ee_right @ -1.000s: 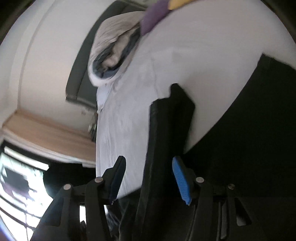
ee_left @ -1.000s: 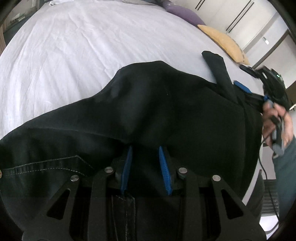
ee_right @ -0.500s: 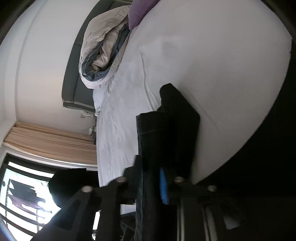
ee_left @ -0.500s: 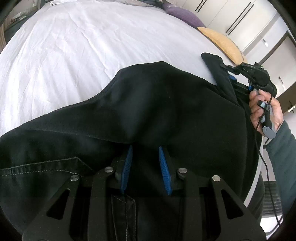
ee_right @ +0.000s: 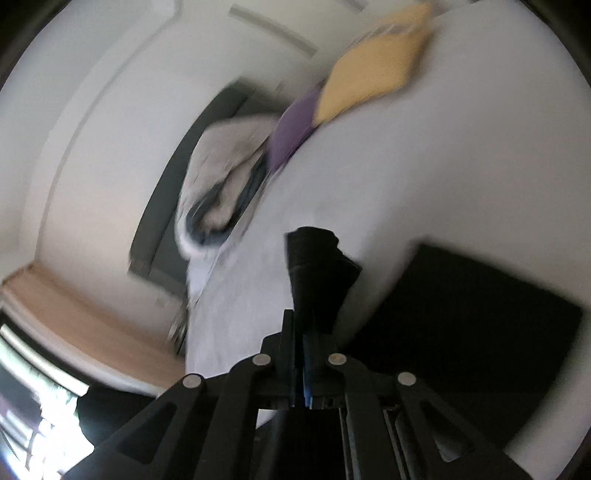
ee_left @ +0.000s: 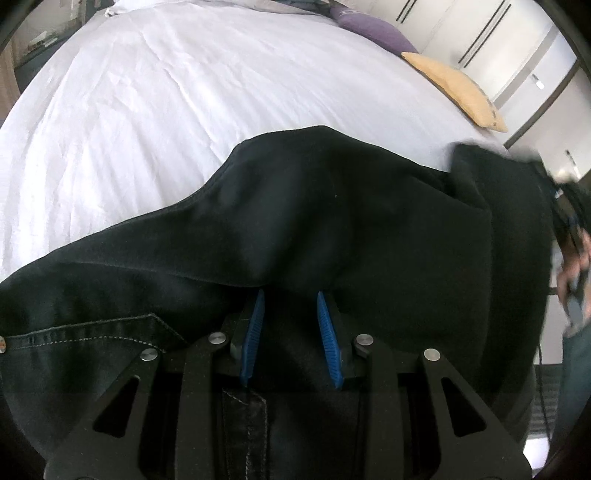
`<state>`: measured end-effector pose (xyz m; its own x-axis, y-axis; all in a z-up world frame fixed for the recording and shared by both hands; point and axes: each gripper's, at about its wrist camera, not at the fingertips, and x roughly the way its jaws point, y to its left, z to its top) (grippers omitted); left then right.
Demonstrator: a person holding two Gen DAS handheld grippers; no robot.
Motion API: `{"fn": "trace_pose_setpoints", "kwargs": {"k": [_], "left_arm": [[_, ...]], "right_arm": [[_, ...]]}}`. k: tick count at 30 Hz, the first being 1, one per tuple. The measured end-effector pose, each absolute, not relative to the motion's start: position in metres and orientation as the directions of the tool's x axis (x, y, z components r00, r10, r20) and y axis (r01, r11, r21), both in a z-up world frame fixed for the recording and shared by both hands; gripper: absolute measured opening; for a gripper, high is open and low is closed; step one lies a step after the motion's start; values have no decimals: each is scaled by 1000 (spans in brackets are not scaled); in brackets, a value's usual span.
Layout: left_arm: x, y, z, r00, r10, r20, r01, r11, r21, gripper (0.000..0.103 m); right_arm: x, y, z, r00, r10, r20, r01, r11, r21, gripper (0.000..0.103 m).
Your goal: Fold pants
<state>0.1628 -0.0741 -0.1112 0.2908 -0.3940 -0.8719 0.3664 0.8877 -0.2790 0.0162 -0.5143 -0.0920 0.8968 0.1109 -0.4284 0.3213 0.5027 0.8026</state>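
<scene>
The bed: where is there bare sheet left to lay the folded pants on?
Bare white sheet stretches beyond the black pants, up to the purple cushion and yellow cushion. The near edge is crowded: pants cover it, a rumpled duvet fills the far corner.

Matt black cloth pants [ee_left: 332,221], creased white sheet [ee_left: 184,92]

Black pants [ee_left: 332,221], white sheet [ee_left: 184,92], yellow and purple pillows.
</scene>
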Motion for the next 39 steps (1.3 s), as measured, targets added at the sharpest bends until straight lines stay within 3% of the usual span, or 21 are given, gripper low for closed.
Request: {"fn": "trace_pose_setpoints", "kwargs": {"k": [5, 9, 15, 35, 37, 39], "left_arm": [[159, -84, -108, 318, -363, -876, 344, 905, -250, 31], [157, -95, -103, 304, -384, -872, 352, 896, -272, 54], [150, -111, -97, 330, -371, -868, 341, 904, -257, 66], [153, -78, -95, 410, -402, -819, 248, 913, -324, 72], [153, -77, -99, 418, -405, -814, 258, 911, -321, 72], [152, -77, -101, 424, -413, -806, 261, 908, -328, 73]], "right_arm": [[-56, -544, -150, 847, 16, -532, 495, 342, 799, 4], [-63, -544, -164, 840, 2, -542, 509, 341, 790, 4], [-67, -549, -163, 848, -46, -528, 512, 326, 794, 4], [-71, -553, -170, 824, -93, -559, 562, 266, 783, 1], [-73, -554, -166, 815, -78, -574, 571, 277, 773, 3], [-80, -556, -153, 790, -104, -604, 607, 273, 746, 15]]}}
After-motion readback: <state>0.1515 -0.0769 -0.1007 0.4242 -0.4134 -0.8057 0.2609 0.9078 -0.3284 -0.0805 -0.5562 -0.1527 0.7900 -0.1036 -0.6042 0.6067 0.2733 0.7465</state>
